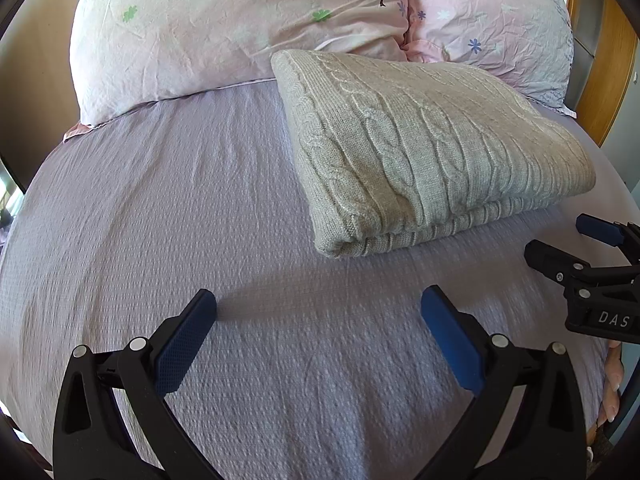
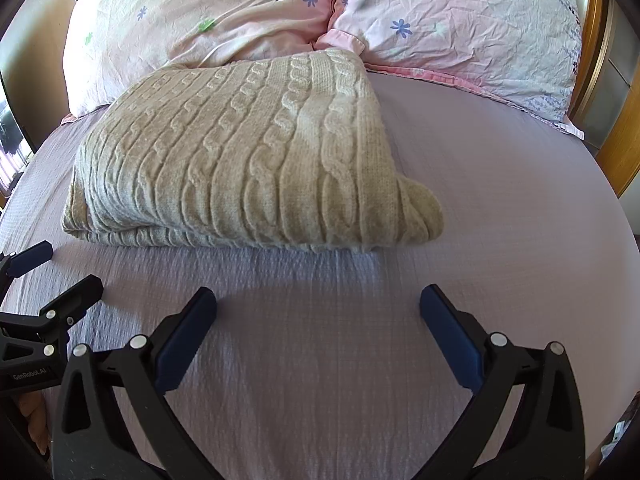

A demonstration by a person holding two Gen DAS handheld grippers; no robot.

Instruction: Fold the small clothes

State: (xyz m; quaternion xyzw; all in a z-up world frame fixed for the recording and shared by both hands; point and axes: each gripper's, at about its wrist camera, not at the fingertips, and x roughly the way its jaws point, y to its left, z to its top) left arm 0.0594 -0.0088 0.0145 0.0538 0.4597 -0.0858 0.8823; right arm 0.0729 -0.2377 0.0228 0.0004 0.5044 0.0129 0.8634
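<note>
A beige cable-knit sweater (image 1: 432, 148) lies folded into a thick rectangle on the lilac bed sheet (image 1: 160, 208), its far edge against the pillows. It also shows in the right wrist view (image 2: 248, 160). My left gripper (image 1: 319, 300) is open and empty, over bare sheet in front of the sweater's left corner. My right gripper (image 2: 319, 300) is open and empty, just in front of the sweater's near edge. The right gripper also shows at the right edge of the left wrist view (image 1: 556, 240), and the left gripper at the left edge of the right wrist view (image 2: 68, 266).
Two pink floral pillows (image 1: 224, 32) (image 1: 492, 16) lie across the head of the bed behind the sweater. A wooden headboard (image 1: 608, 68) stands at the far right. The sheet (image 2: 500, 184) stretches right of the sweater.
</note>
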